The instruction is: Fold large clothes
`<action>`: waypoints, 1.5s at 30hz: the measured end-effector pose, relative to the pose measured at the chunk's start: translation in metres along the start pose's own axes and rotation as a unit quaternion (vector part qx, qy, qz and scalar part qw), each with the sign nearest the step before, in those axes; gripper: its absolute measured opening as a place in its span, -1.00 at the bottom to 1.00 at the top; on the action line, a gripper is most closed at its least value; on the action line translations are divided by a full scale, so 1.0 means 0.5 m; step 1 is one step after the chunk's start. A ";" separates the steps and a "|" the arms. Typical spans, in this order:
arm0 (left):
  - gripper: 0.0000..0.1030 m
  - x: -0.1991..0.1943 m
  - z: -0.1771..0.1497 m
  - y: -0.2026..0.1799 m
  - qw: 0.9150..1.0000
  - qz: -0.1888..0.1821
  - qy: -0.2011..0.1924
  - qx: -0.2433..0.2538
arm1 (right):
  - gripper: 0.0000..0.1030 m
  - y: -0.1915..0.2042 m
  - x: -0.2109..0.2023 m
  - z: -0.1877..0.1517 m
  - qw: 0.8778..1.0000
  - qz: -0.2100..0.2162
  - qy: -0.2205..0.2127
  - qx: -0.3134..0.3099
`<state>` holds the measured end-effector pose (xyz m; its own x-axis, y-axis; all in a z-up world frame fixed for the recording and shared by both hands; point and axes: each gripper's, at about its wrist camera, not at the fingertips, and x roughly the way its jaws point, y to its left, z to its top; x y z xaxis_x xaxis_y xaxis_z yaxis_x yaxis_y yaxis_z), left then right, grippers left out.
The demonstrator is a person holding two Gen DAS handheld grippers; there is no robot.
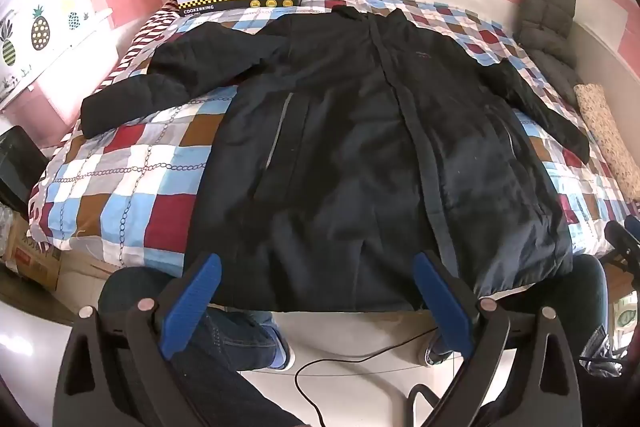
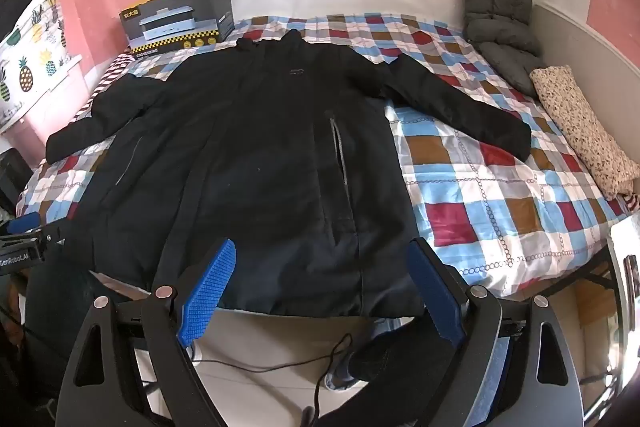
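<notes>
Checked bedspread [image 1: 132, 163], black coat [image 1: 352, 147] spread flat, both grippers wide apart

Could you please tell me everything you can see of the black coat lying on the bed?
The black coat is long and padded-looking, with a dull, slightly shiny fabric. It lies flat and unfolded, front up, on the checked bedspread, collar toward the wall, hem at the near bed edge and slightly overhanging it. A front placket runs down its middle; grey-edged slanted pockets sit on either side, and a small chest logo shows. Both sleeves spread outward and down. Nothing rests on it; neither tool touches it.
</notes>
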<state>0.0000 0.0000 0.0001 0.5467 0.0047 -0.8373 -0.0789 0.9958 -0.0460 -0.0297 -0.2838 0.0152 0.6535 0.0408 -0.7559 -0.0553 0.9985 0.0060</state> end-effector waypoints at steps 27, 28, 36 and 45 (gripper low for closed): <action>0.90 0.012 -0.013 -0.013 1.000 0.001 0.003 0.000 | 0.70 -0.001 0.014 -0.007 1.000 0.000 0.010 0.002; 0.90 0.010 -0.009 -0.011 1.000 0.001 0.003 0.002 | 0.70 0.000 0.014 -0.006 1.000 -0.001 0.011 0.002; 0.90 0.010 -0.009 -0.010 1.000 0.000 0.004 0.002 | 0.70 -0.003 0.016 -0.007 1.000 -0.002 0.014 0.002; 0.90 0.010 -0.012 -0.013 1.000 -0.001 0.005 0.002 | 0.70 -0.004 0.017 -0.008 1.000 -0.003 0.015 0.001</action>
<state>-0.0015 -0.0068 -0.0070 0.5389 0.0022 -0.8423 -0.0750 0.9961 -0.0454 -0.0270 -0.2857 0.0063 0.6301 0.0344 -0.7757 -0.0500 0.9987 0.0038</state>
